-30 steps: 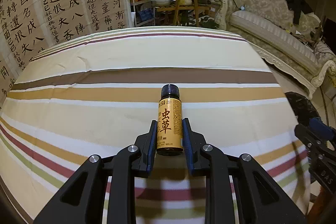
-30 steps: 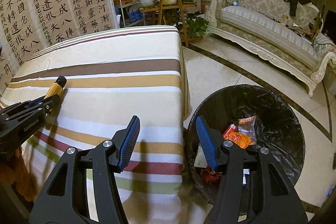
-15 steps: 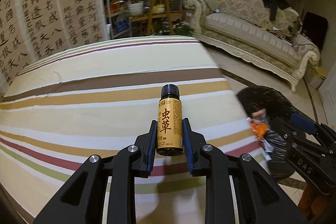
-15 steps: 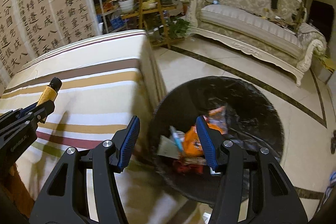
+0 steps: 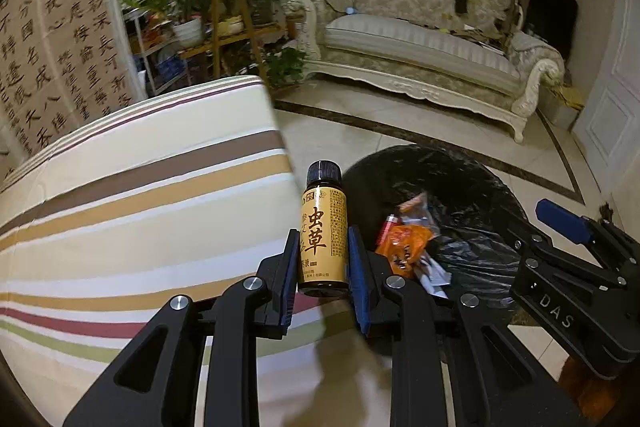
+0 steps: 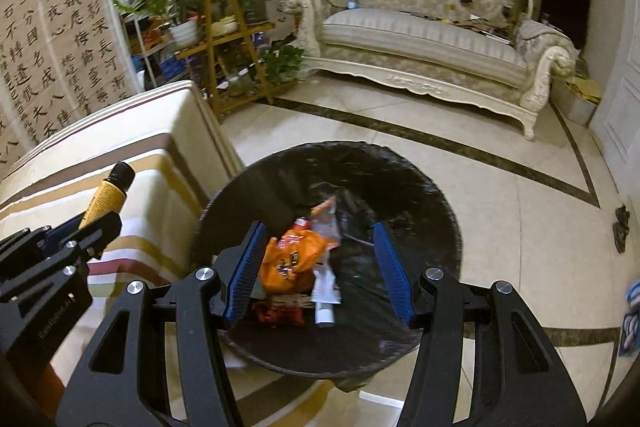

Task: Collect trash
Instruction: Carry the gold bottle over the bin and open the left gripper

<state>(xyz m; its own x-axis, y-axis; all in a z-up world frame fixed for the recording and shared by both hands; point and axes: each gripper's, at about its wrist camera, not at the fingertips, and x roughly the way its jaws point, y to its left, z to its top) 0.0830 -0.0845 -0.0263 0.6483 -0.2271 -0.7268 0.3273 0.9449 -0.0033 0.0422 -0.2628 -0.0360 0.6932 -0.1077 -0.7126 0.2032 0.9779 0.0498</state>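
My left gripper [image 5: 323,255] is shut on a small amber bottle [image 5: 323,239] with a yellow label and a black cap. The bottle hangs at the striped table's right edge, just left of the black-lined trash bin [image 5: 480,211]. In the right wrist view the same bottle [image 6: 107,195] shows at the left, over the tablecloth. My right gripper [image 6: 318,259] stands open above the bin [image 6: 400,179] with nothing between its blue pads. Orange wrappers [image 6: 292,259] and other litter lie in the bin.
The striped tablecloth [image 5: 140,207] covers a table at the left. A cream sofa [image 6: 420,39] stands across the tiled floor, with a wooden plant stand [image 6: 224,39] and a calligraphy hanging [image 6: 48,39] behind the table. A dark small object [image 6: 621,223] lies on the floor at right.
Both grippers have swung to the right, from over the table toward the bin. The bottle stays clamped in the left gripper; the right gripper is over the bin's middle.
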